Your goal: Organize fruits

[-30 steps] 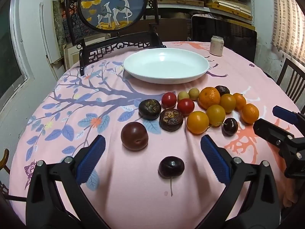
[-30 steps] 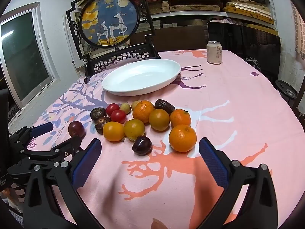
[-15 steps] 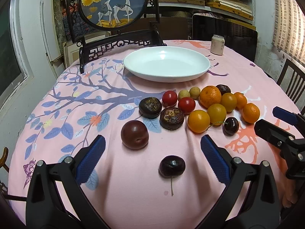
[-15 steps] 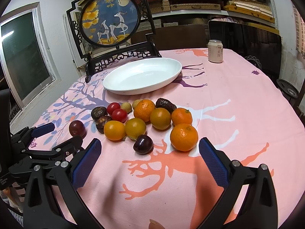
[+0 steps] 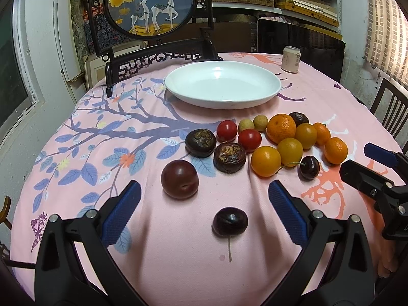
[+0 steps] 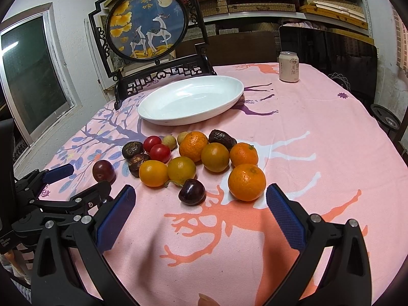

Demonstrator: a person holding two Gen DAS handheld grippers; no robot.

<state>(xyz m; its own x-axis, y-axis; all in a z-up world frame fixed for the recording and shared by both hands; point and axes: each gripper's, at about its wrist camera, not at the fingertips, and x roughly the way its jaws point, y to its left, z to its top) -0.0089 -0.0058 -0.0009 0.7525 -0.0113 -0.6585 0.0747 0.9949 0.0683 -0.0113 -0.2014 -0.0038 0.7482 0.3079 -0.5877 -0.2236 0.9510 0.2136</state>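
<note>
A cluster of fruit lies on the pink tablecloth: several oranges (image 5: 281,128), two red tomatoes (image 5: 250,140), two wrinkled dark fruits (image 5: 229,157), a plum (image 5: 179,179) and two dark cherries (image 5: 230,221). An empty white plate (image 5: 222,87) stands behind them. My left gripper (image 5: 204,211) is open and empty, with the near cherry between its fingers' line and the plum just ahead. My right gripper (image 6: 200,219) is open and empty, just short of a cherry (image 6: 191,192) and an orange (image 6: 246,182). The plate also shows in the right wrist view (image 6: 191,100).
A drink can (image 5: 291,59) stands at the back right of the round table. A framed deer screen on a dark carved stand (image 5: 153,7) sits behind the plate. A chair (image 5: 387,107) stands at the right. Shelves fill the back wall.
Both grippers have edged slightly forward toward the fruit and stayed open. No fruit has moved.
</note>
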